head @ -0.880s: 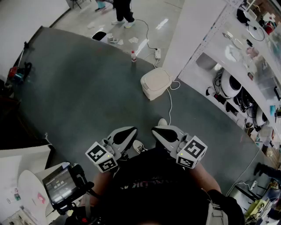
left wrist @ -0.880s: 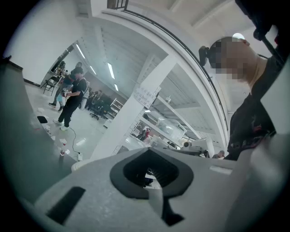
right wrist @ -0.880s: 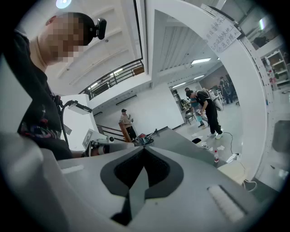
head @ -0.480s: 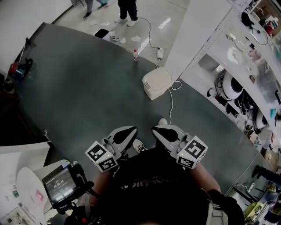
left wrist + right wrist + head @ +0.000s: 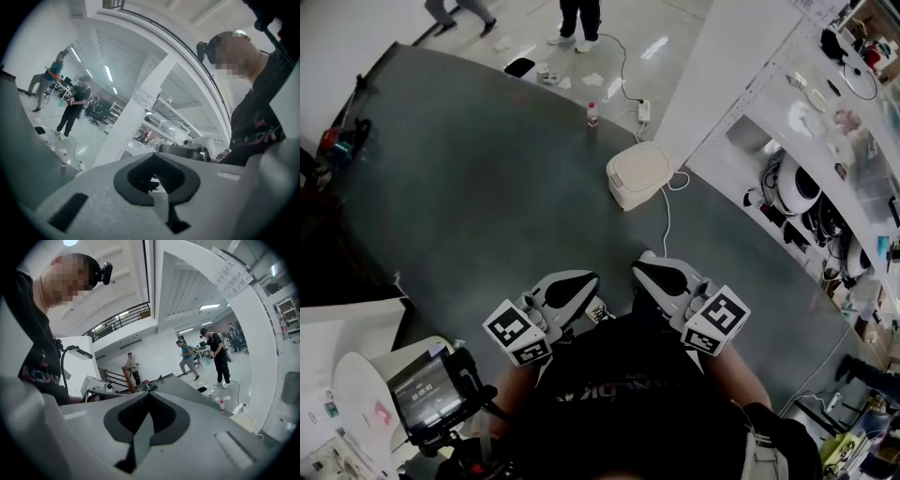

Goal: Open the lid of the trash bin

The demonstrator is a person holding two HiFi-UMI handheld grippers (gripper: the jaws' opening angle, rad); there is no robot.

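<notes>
The trash bin is a cream box with its lid down. It stands on the dark grey floor mat beside a white pillar, well ahead of both grippers. My left gripper and right gripper are held side by side close to the person's body, pointing toward the bin, both shut and empty. In the left gripper view the jaws meet and hide the bin. The right gripper view shows closed jaws and a beige corner of the bin at the lower right.
A white cable runs from the bin toward the person's feet. Beyond the bin are a bottle and a power strip. Shelves with gear line the right. People stand at the back, and a screen device is at the lower left.
The head view has shifted a little, so the bin sits slightly higher and further right. The right gripper has moved slightly right. People at the back have walked on. Both grippers stay shut.
</notes>
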